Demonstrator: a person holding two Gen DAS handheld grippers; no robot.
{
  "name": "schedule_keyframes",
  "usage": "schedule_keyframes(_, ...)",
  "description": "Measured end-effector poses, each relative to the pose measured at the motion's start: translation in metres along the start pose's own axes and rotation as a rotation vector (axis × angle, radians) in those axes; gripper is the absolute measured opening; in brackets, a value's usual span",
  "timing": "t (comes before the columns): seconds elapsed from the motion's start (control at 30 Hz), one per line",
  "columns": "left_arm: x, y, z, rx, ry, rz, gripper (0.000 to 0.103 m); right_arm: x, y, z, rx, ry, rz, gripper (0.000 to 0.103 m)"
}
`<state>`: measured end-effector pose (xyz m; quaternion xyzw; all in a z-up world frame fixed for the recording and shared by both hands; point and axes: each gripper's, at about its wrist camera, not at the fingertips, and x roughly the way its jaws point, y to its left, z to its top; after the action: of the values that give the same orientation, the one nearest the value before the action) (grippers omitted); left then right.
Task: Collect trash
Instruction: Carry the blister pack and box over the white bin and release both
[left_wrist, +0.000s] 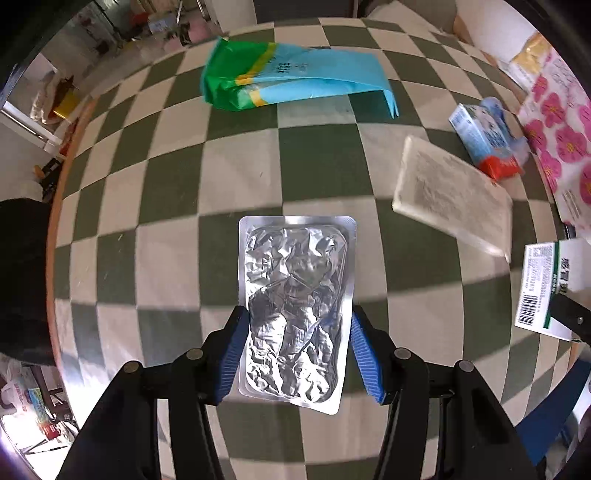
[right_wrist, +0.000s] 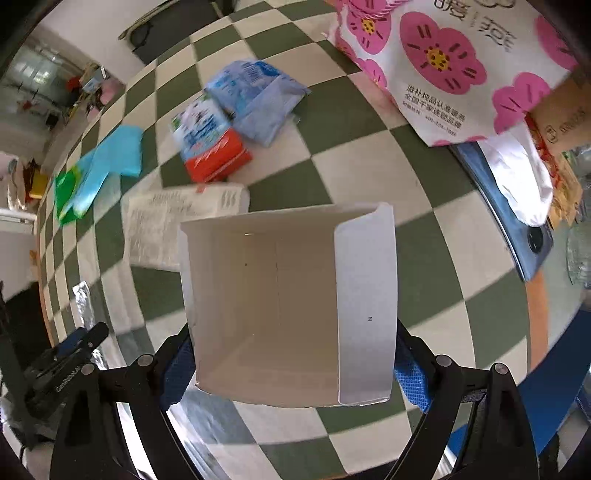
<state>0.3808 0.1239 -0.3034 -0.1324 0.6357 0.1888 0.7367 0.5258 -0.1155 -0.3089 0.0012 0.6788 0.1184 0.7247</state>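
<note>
My left gripper (left_wrist: 297, 325) is shut on a crumpled silver foil pack (left_wrist: 295, 295), held above the green and white checkered table (left_wrist: 147, 206). My right gripper (right_wrist: 291, 354) is shut on an open white cardboard box (right_wrist: 288, 302), whose empty inside faces the camera. The box also shows at the right edge of the left wrist view (left_wrist: 543, 284), with a barcode. The foil pack's edge shows in the right wrist view (right_wrist: 83, 299). Other trash on the table: a green and blue plastic bag (left_wrist: 288, 74), a clear flat tray (left_wrist: 450, 192), and a blue and red carton (left_wrist: 487, 140).
A white bag with pink flowers (right_wrist: 454, 59) stands at the table's right side. A blue crumpled wrapper (right_wrist: 258, 96) lies by the carton (right_wrist: 210, 144). A phone (right_wrist: 517, 229) and white paper (right_wrist: 517, 177) lie near the right edge. The table's round wooden rim (left_wrist: 55, 221) runs along the left.
</note>
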Motion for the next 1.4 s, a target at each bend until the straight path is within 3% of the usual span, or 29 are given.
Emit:
schedule_keyframes(0.2,-0.022,0.007,-0.067,-0.043,-0.059,-0.026,0.052,-0.015,0.036,-0.058,-0.121,-0.057,-0.016,0.092)
schedule_keyframes(0.5,-0.053,0.069,-0.184,-0.074,-0.147,-0.126,0.052,-0.044,0.076,-0.179,-0.165,-0.156,0.020,0.092)
schedule_keyframes(0.67,-0.057,0.086,-0.241,-0.091,-0.115,-0.211,0.052,-0.054,0.071,-0.262,-0.135,-0.161,0.062,0.092)
schedule_keyframes(0.83,-0.041,0.084,-0.307,-0.129,-0.006,-0.313,0.051,-0.038,0.051,-0.349,-0.111,-0.072,0.093,0.092)
schedule_keyframes(0.97,0.013,0.078,-0.349,-0.168,0.112,-0.335,0.051,-0.001,0.024,-0.393,-0.083,0.026,0.099,0.092)
schedule_keyframes(1.1,0.086,0.075,-0.370,-0.233,0.200,-0.354,0.050,0.072,-0.009,-0.420,-0.023,0.147,0.141,0.092)
schedule_keyframes(1.2,0.165,0.070,-0.378,-0.269,0.268,-0.379,0.050,0.133,-0.028,-0.428,0.011,0.203,0.167,0.092)
schedule_keyframes(1.27,0.205,0.066,-0.381,-0.264,0.290,-0.375,0.050,0.184,-0.038,-0.425,0.026,0.238,0.179,0.092)
schedule_keyframes(1.4,0.284,0.064,-0.389,-0.242,0.321,-0.286,0.055,0.286,-0.053,-0.421,0.081,0.294,0.201,0.093)
